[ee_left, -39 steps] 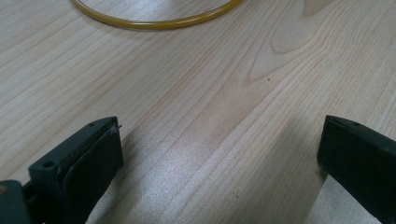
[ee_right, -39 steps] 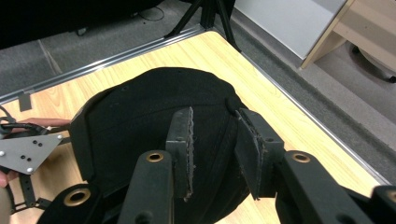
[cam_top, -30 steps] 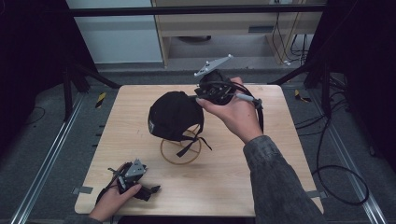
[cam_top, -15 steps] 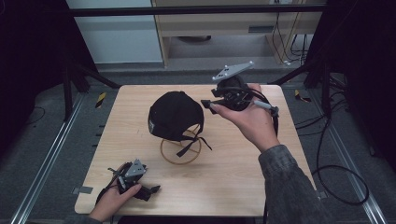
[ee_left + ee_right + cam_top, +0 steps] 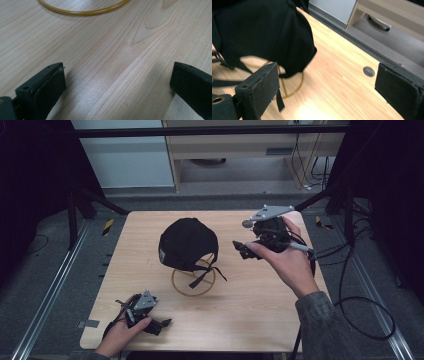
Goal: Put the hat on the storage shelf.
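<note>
Right gripper (image 5: 242, 250), jaws just opened wide and empty, sits right of the black cap (image 5: 187, 242) draped on its ring stand (image 5: 193, 282); left gripper (image 5: 159, 324) rests open on the desk (image 5: 260, 320)

Dim room with dark edges; overhead light glares on the table (image 5: 240, 320); right gripper view slightly blurred

Right gripper (image 5: 240, 249) raised, jaws just opened wide; left gripper (image 5: 162, 324) open.

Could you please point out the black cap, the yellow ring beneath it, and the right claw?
black cap (image 5: 187, 242), high view, top of its crown.
yellow ring (image 5: 181, 290), high view, bare near-left arc.
right claw (image 5: 240, 250), high view, between its fingertips.
</note>
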A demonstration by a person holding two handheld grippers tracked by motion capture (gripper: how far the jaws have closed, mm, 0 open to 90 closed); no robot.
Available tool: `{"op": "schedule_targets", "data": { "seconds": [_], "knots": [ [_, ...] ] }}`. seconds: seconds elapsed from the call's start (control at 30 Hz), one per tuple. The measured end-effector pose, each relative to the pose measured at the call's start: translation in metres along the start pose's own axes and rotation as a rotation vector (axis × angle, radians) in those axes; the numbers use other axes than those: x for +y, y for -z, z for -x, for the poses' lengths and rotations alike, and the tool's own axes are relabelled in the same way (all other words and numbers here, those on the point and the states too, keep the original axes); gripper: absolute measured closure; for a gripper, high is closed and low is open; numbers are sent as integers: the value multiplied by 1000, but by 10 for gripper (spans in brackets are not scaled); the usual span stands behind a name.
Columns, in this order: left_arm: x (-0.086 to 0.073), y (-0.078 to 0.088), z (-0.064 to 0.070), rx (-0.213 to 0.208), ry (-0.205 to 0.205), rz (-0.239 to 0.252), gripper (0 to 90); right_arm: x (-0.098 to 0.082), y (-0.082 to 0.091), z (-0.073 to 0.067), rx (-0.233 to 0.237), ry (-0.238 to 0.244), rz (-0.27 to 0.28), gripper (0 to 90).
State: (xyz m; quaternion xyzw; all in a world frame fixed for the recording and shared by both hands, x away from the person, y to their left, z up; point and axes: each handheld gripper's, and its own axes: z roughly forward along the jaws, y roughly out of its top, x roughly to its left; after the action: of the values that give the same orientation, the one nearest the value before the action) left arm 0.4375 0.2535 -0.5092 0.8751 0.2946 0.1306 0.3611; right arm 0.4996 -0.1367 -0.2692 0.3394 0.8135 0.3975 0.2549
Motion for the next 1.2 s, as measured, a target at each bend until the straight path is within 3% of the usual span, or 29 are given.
{"op": "schedule_targets", "data": {
  "seconds": [0.03,0.07,0.2,0.53,1.0,1.2],
  "knots": [
    [0,0,0,0,0,1,0,-12,1,2,-15,-5,-5,55],
    [0,0,0,0,0,1,0,-12,1,2,-15,-5,-5,55],
    [0,0,0,-1,-1,-2,0,-41,1,7,-53,-28,-20,88],
    [0,0,0,0,-1,-3,0,-96,-5,15,-85,-83,-56,120],
    [0,0,0,0,-1,-2,0,-167,-37,6,-67,-145,-146,124],
    [0,0,0,1,-1,-2,0,-182,-46,2,-52,-160,-161,123]
  ]
}}
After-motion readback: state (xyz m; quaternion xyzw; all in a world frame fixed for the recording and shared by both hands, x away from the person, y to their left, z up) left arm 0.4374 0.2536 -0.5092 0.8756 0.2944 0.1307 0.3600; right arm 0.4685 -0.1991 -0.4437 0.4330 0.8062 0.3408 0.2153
